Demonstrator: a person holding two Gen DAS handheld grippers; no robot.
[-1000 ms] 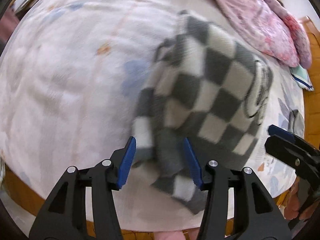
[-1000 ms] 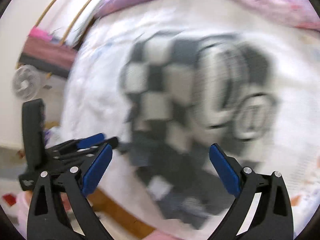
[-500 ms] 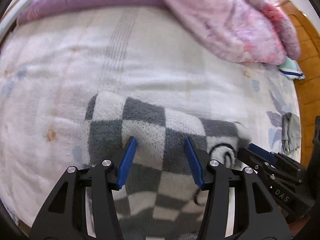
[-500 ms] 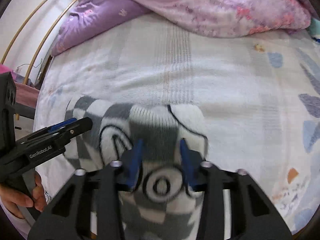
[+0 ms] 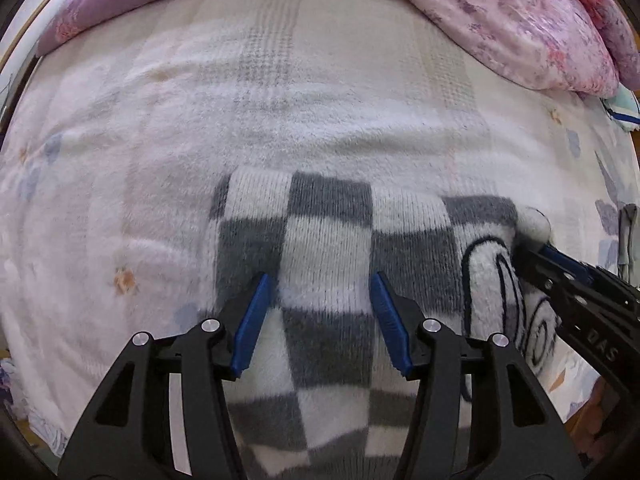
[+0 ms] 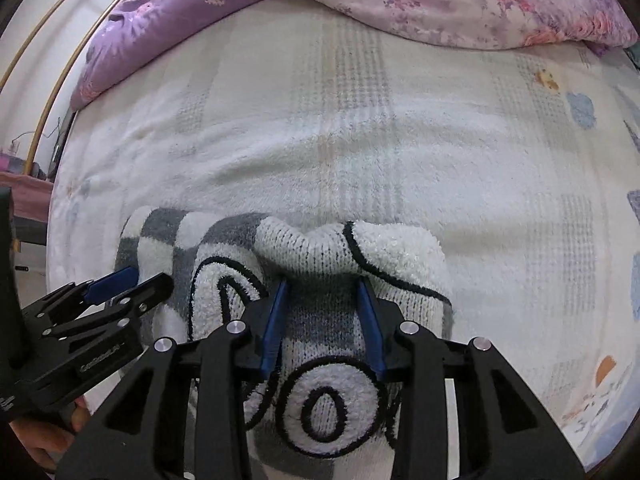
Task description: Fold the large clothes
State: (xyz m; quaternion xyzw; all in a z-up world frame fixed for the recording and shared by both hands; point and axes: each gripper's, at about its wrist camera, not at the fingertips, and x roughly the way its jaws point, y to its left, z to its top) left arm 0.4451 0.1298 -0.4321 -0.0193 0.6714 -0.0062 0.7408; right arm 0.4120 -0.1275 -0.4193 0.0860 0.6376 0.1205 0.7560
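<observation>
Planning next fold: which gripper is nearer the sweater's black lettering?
Right. The right gripper pinches the sweater at its lettering; the left gripper is over plain checks beside it.

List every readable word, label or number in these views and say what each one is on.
"DAS": white letters on the black body of the right hand-held gripper, seen from the left wrist view.
Embossed brand on the left hand-held gripper body, right wrist view: too blurred to read.
Large black-outlined letters on the checkered sweater: rounded shapes like "o", folded and partly hidden; no whole word is readable.
</observation>
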